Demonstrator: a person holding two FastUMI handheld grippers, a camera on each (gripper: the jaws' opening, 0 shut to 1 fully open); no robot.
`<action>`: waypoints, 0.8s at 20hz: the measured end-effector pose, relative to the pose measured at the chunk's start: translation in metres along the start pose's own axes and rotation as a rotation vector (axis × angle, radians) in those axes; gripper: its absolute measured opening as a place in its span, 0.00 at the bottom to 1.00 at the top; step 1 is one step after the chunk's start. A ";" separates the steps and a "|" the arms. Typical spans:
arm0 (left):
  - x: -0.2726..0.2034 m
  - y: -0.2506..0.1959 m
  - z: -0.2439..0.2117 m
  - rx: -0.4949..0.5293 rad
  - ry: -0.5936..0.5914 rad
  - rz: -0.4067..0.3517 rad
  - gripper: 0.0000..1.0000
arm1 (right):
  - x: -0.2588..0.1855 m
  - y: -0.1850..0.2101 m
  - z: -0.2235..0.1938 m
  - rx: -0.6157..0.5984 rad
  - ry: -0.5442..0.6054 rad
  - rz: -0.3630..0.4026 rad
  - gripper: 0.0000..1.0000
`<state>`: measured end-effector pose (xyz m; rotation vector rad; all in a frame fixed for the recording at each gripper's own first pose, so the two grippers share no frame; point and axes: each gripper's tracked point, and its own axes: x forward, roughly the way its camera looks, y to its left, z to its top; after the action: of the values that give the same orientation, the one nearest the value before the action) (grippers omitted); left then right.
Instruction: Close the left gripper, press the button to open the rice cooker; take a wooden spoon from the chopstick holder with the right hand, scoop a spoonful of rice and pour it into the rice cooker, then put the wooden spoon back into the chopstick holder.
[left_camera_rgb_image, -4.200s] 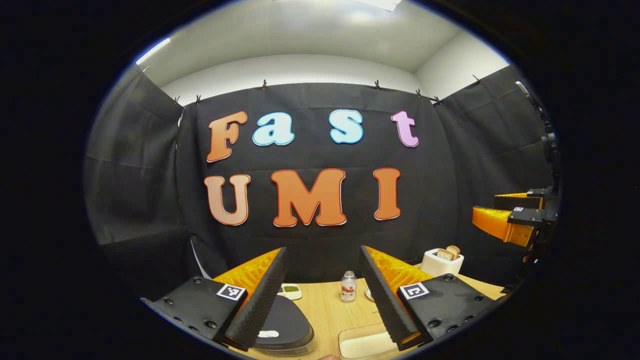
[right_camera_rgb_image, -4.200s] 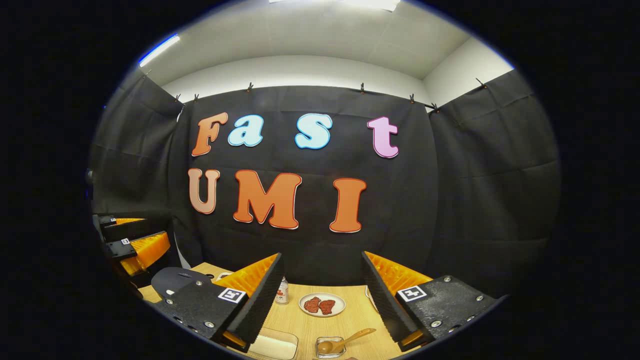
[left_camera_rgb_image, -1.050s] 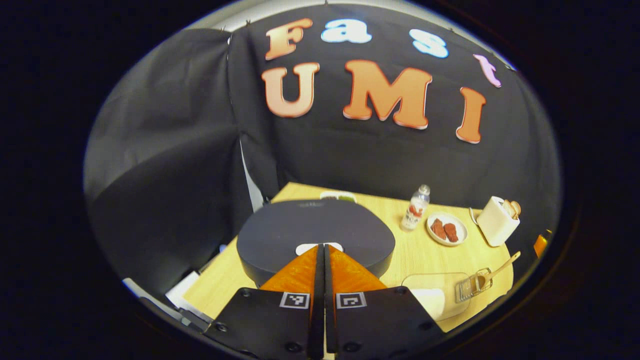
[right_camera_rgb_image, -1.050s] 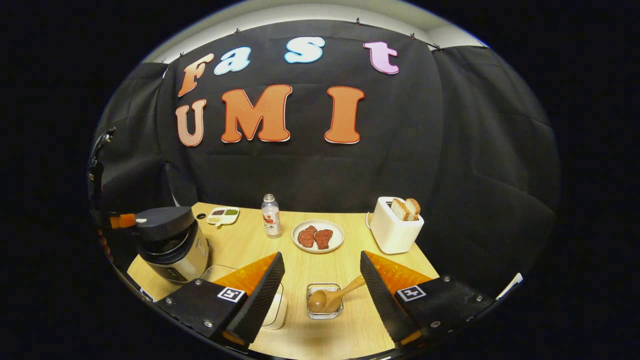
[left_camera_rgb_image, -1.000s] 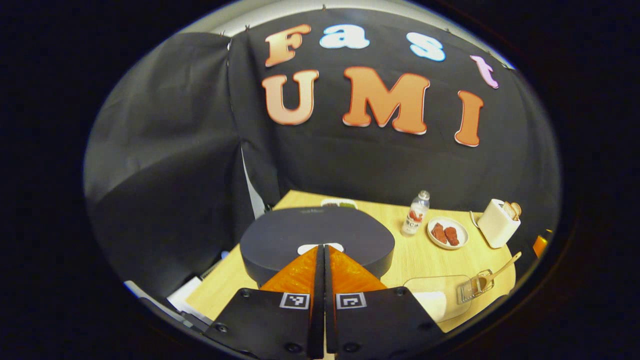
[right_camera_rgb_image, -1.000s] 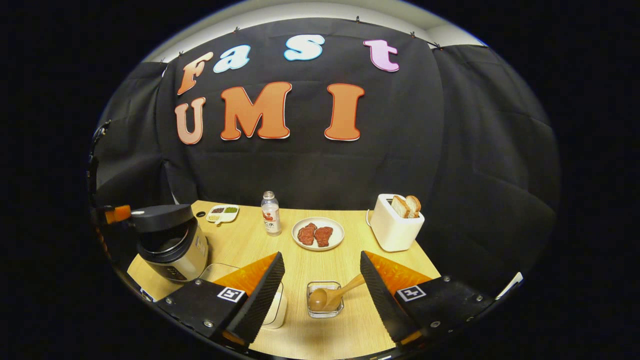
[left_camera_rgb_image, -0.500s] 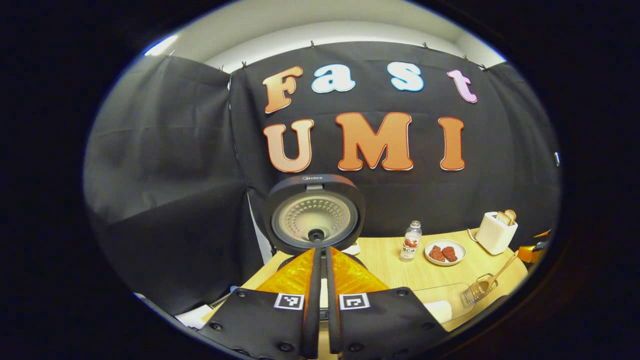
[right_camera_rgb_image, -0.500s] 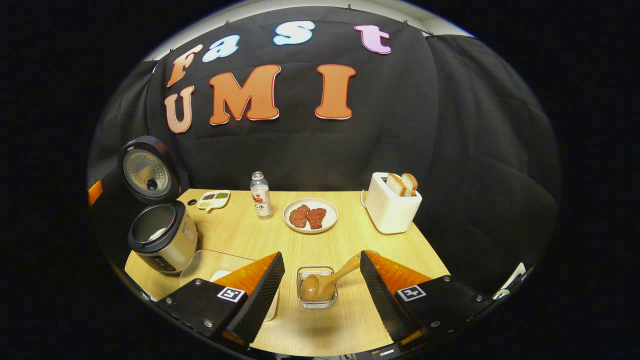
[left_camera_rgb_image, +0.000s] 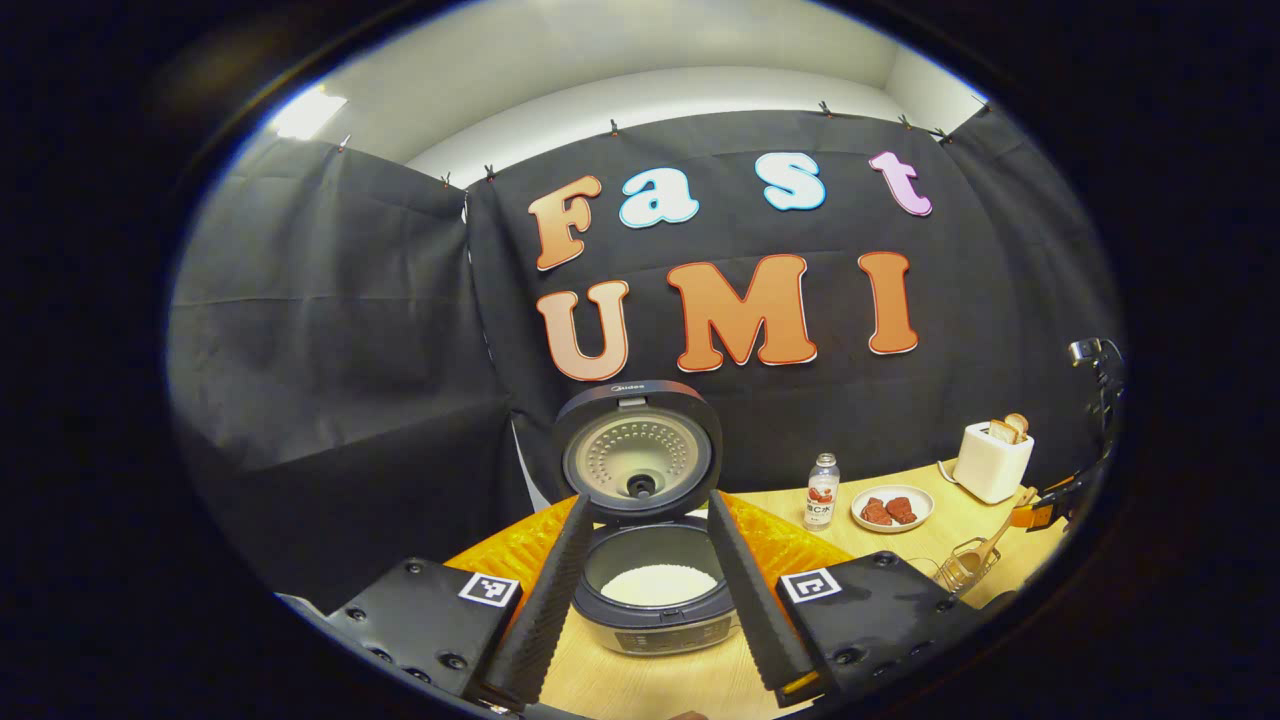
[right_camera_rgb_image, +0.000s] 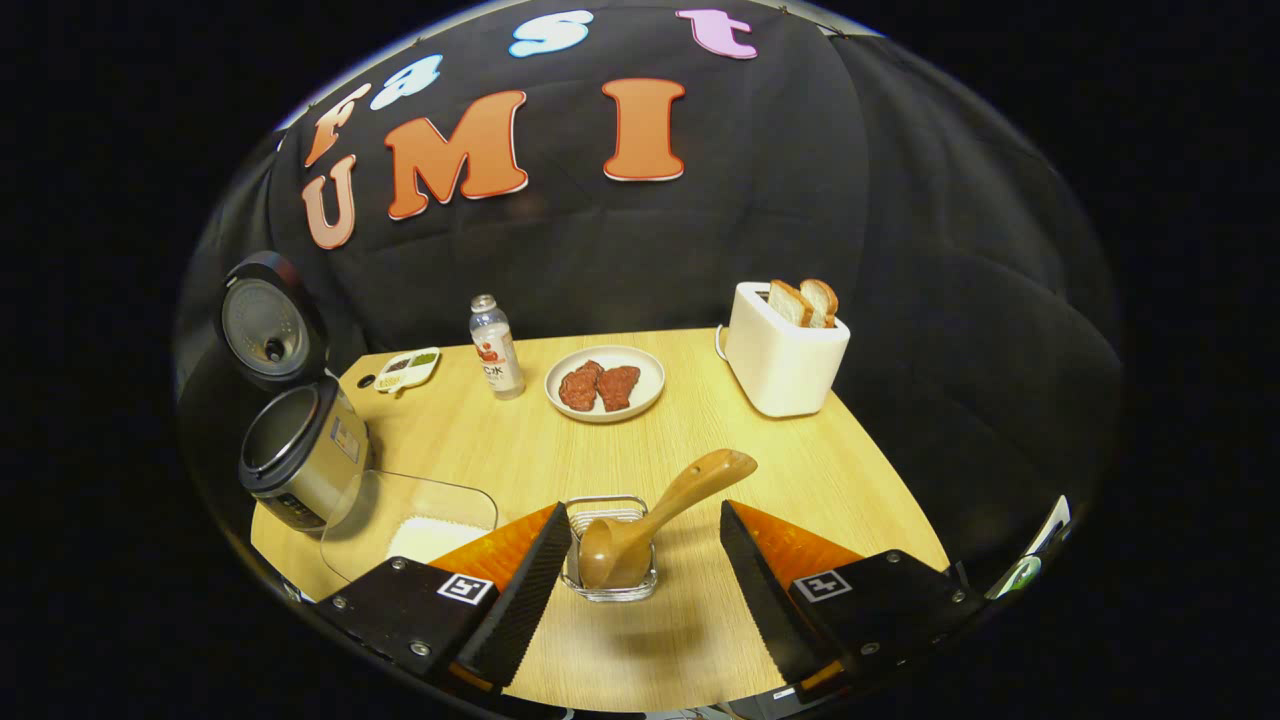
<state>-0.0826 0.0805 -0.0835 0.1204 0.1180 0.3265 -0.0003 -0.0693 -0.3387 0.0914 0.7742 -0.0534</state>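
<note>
Left tongs (left_camera_rgb_image: 640, 590): I have them released, fingers spread, gripping nothing, with the rice cooker (left_camera_rgb_image: 655, 585) framed in the gap straight ahead

Right tongs (right_camera_rgb_image: 640, 580): spread wide and empty, hovering over the chopstick holder (right_camera_rgb_image: 610, 550), which sits between the two fingers at their tips

Step in hand: the cooker lid (left_camera_rgb_image: 638, 450) stands upright, so I judge the button press done; fetching the wooden spoon (right_camera_rgb_image: 655, 520) is the step I am on

Spoon: bowl down inside the holder, handle leaning up and away toward the right finger, not touched by either finger

Next move: I would bring the right tongs forward and down so the fingers straddle the handle partway up, then clench; the handle is slanted, so the fingers need to meet it squarely or it may pivot

Rice tray (right_camera_rgb_image: 415, 525): just left of the right tongs' left finger, a clear shallow dish with rounded corners and a white heap of rice inside

Cooker from the right tongs: far left, beyond the tray, a metal-sided pot with a dark rim

Cooker interior: round dark pot with a pale layer at the bottom; underside of the lid is dimpled metal with a centre vent

Holder: small clear box with a wire rim

Surface (right_camera_rgb_image: 800, 470): pale wood grain, smooth
</note>
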 end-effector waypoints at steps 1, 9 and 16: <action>-0.005 -0.008 -0.002 0.010 0.001 -0.008 0.77 | 0.007 -0.004 -0.007 0.009 0.020 0.004 0.93; -0.027 -0.048 0.009 0.062 0.002 -0.015 0.77 | 0.065 -0.011 -0.020 0.177 0.070 0.074 0.78; -0.039 -0.051 0.000 0.051 0.055 -0.001 0.77 | 0.084 -0.003 -0.019 0.374 0.095 0.133 0.35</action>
<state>-0.1036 0.0192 -0.0867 0.1619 0.1804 0.3255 0.0464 -0.0719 -0.4112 0.5033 0.8448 -0.0681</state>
